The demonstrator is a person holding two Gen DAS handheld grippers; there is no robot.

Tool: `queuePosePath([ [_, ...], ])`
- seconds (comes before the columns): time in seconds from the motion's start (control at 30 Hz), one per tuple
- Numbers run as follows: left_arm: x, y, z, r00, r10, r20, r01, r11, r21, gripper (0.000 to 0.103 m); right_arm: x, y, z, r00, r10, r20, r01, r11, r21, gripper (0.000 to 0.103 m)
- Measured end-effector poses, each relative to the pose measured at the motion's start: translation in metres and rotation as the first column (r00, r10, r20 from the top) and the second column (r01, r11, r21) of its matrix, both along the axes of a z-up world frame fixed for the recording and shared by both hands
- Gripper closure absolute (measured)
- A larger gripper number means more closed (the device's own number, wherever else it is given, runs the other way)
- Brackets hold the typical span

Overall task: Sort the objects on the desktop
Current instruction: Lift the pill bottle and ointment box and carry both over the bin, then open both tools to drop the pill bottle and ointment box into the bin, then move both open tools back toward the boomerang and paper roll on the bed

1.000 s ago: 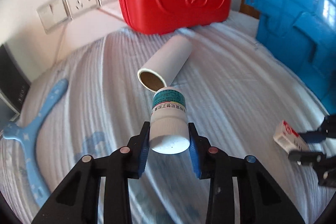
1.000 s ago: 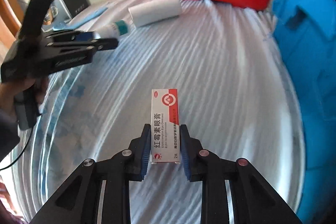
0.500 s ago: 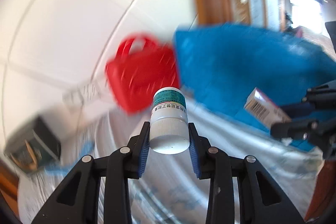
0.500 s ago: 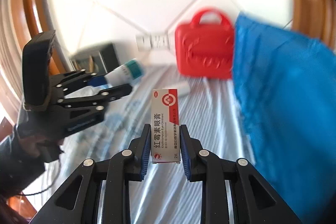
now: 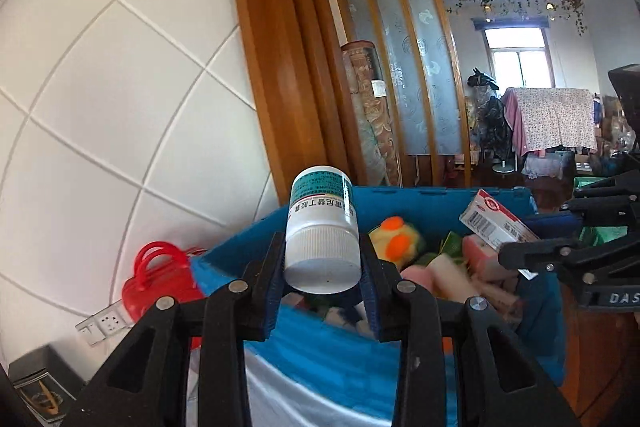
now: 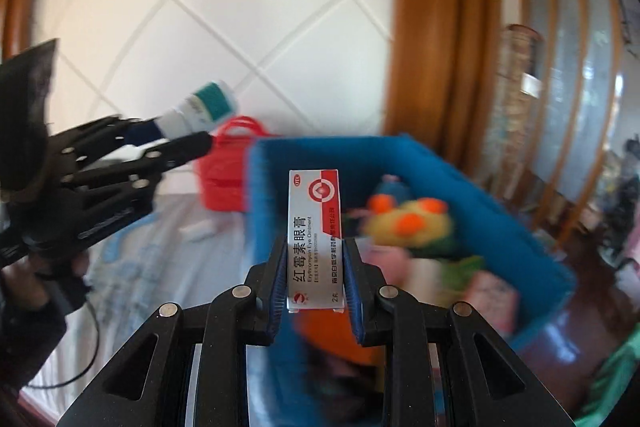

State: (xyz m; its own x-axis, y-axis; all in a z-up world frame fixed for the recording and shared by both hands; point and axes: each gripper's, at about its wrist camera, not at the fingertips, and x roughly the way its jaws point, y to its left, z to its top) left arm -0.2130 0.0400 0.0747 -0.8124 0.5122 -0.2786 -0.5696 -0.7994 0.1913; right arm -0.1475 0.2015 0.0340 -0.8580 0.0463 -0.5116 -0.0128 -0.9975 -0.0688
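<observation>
I am clamping my left gripper (image 5: 322, 269) on a white pill bottle (image 5: 322, 227) by its cap, base tilted away toward twelve o'clock. My right gripper (image 6: 314, 267) is pinching a red-and-white ointment box (image 6: 315, 227) upright between its pads. Both are hanging above the blue bin (image 6: 460, 179); in the right wrist view the bin is sitting from twelve to four o'clock, holding a yellow plush toy (image 6: 408, 223) and what seem to be other soft things, blurred. A red case (image 5: 160, 279) is standing at nine o'clock of the bottle in the left view.
</observation>
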Motion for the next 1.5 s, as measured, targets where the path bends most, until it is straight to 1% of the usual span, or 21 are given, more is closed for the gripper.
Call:
queuePosePath([
  [0.13, -0.008, 0.054, 0.001, 0.999, 0.013, 0.03, -0.012, 1.0, -0.026, 0.069, -0.018, 0.058, 0.0, 0.996, -0.086, 0.023, 0.086, 0.996, 0.004, 0.077],
  [0.17, -0.011, 0.064, 0.001, 0.999, 0.021, 0.034, -0.02, 0.999, -0.037, 0.069, -0.018, 0.066, 0.0, 0.995, -0.094, 0.027, 0.094, 0.996, 0.003, 0.077],
  [0.3, -0.017, 0.093, 0.003, 0.998, 0.056, 0.041, -0.053, 0.996, -0.072, 0.07, -0.028, 0.098, -0.001, 0.99, -0.137, 0.037, 0.138, 0.99, -0.005, 0.077],
  [0.37, -0.021, 0.101, 0.006, 0.996, 0.075, 0.048, -0.072, 0.995, -0.075, 0.069, -0.025, 0.107, -0.005, 0.988, -0.15, 0.039, 0.151, 0.988, -0.017, 0.077],
  [0.4, -0.021, 0.106, 0.007, 0.995, 0.088, 0.054, -0.084, 0.993, -0.078, 0.069, -0.03, 0.112, -0.007, 0.986, -0.157, 0.047, 0.158, 0.987, -0.02, 0.077],
  [0.43, -0.021, 0.111, 0.008, 0.993, 0.102, 0.059, -0.097, 0.991, -0.087, 0.066, -0.037, 0.118, -0.009, 0.984, -0.169, 0.057, 0.17, 0.985, -0.027, 0.077],
  [0.47, -0.023, 0.114, 0.008, 0.991, 0.12, 0.057, -0.114, 0.989, -0.093, 0.061, -0.041, 0.123, -0.01, 0.982, -0.181, 0.059, 0.184, 0.982, -0.036, 0.07],
  [0.5, -0.024, 0.118, 0.008, 0.988, 0.148, 0.048, -0.143, 0.984, -0.103, 0.042, -0.044, 0.128, -0.009, 0.979, -0.197, 0.06, 0.2, 0.979, -0.045, 0.047],
  [0.53, -0.02, 0.124, 0.009, 0.983, 0.185, 0.023, -0.181, 0.976, -0.12, 0.016, -0.046, 0.132, -0.008, 0.977, -0.205, 0.055, 0.207, 0.977, -0.046, 0.032],
  [0.57, -0.019, 0.127, 0.009, 0.977, 0.211, -0.012, -0.211, 0.969, -0.127, 0.007, -0.043, 0.132, -0.008, 0.976, -0.211, 0.046, 0.212, 0.976, -0.039, 0.006],
  [0.6, -0.014, 0.128, 0.011, 0.968, 0.244, -0.066, -0.25, 0.961, -0.122, 0.002, -0.04, 0.13, -0.006, 0.975, -0.22, 0.025, 0.221, 0.975, -0.021, 0.003],
  [0.67, -0.008, 0.128, 0.014, 0.963, 0.254, -0.088, -0.263, 0.959, -0.104, 0.002, -0.037, 0.128, -0.003, 0.976, -0.219, 0.011, 0.219, 0.976, -0.006, 0.003],
  [0.8, -0.002, 0.126, 0.013, 0.958, 0.276, -0.082, -0.283, 0.954, -0.095, 0.001, -0.026, 0.125, 0.001, 0.98, -0.197, -0.004, 0.197, 0.98, -0.01, 0.003],
  [1.13, 0.021, 0.115, 0.011, 0.94, 0.323, -0.112, -0.334, 0.937, -0.099, 0.001, 0.001, 0.115, 0.003, 0.99, -0.14, -0.025, 0.139, 0.989, -0.05, 0.001],
  [1.5, 0.031, 0.089, 0.011, 0.92, 0.377, -0.109, -0.387, 0.918, -0.086, 0.001, 0.006, 0.089, 0.008, 0.997, -0.072, -0.04, 0.07, 0.996, -0.055, 0.001],
])
